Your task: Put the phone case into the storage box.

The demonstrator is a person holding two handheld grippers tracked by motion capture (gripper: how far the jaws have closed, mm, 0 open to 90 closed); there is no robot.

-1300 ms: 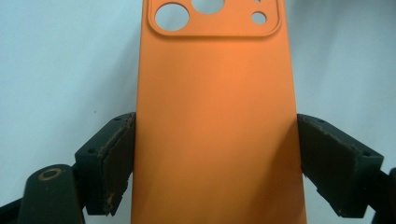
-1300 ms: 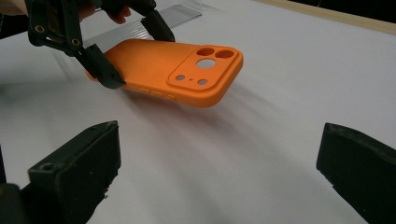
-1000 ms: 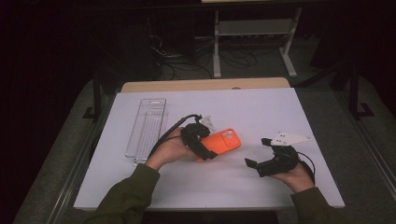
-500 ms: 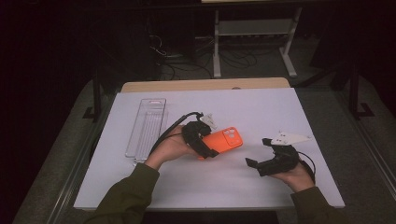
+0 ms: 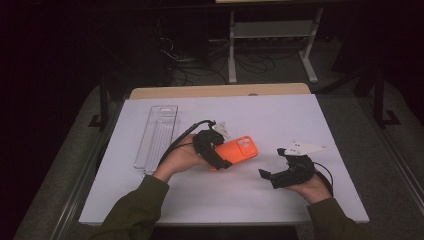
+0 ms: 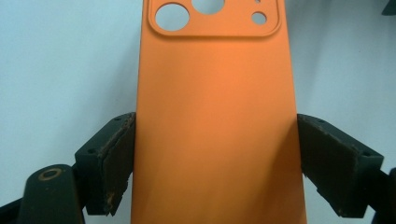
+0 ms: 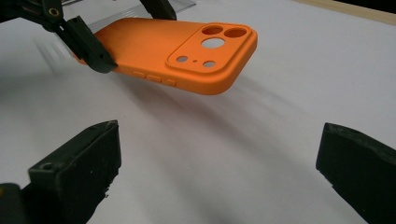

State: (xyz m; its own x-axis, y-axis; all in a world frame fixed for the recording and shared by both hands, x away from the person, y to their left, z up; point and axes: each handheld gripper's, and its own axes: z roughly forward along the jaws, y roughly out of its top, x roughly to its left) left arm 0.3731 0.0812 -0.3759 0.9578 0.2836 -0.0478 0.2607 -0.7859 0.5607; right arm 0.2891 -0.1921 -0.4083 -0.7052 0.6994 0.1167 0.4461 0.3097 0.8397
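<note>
In the high view, nothing has shifted since a second ago: the left hand-held gripper (image 5: 220, 156) holds the orange phone case (image 5: 239, 149) over the desk (image 5: 280, 115); probably a pause. In the left gripper view the pads clamp its long edges; no writing shows. In the right gripper view, the right hand-held gripper (image 7: 219, 154) stands wide, empty.

Left claw (image 5: 220, 156) clamped, jaws pressing both long edges of its load, held above the counter. Right claw (image 5: 280, 167) jaws spread wide, nothing between them, apparently resting low. Both forearms sleeved.
</note>
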